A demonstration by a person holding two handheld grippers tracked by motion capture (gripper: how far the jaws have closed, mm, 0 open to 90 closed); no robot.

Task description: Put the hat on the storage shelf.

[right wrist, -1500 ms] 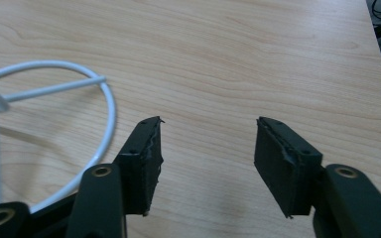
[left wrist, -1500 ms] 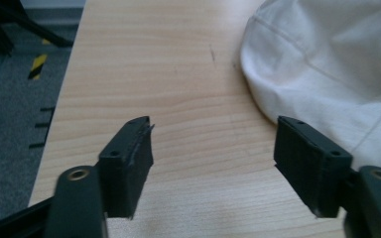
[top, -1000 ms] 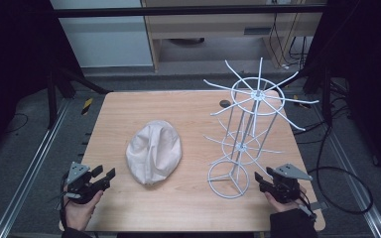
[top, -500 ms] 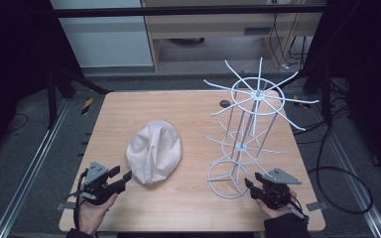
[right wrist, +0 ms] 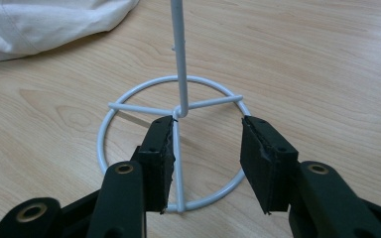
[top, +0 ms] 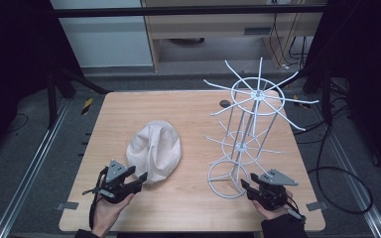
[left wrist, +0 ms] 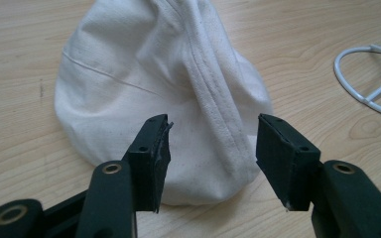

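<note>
- Both grippers have moved inward since a second ago: left gripper [top: 138, 179] now reaches the cap's near edge, right gripper [top: 244, 187] the rack's base ring.
- Left jaws spread, straddling the cap [left wrist: 163, 94], holding nothing.
- Right jaws spread over the rack [right wrist: 178, 111] base.
- Cap lies on the table [top: 188, 114], left of the rack.

A cream cloth cap [top: 155, 151] lies crumpled on the wooden worktop [top: 188, 106], left of an upright white wire rack [top: 248, 134] with radiating spokes and a ring base.
</note>
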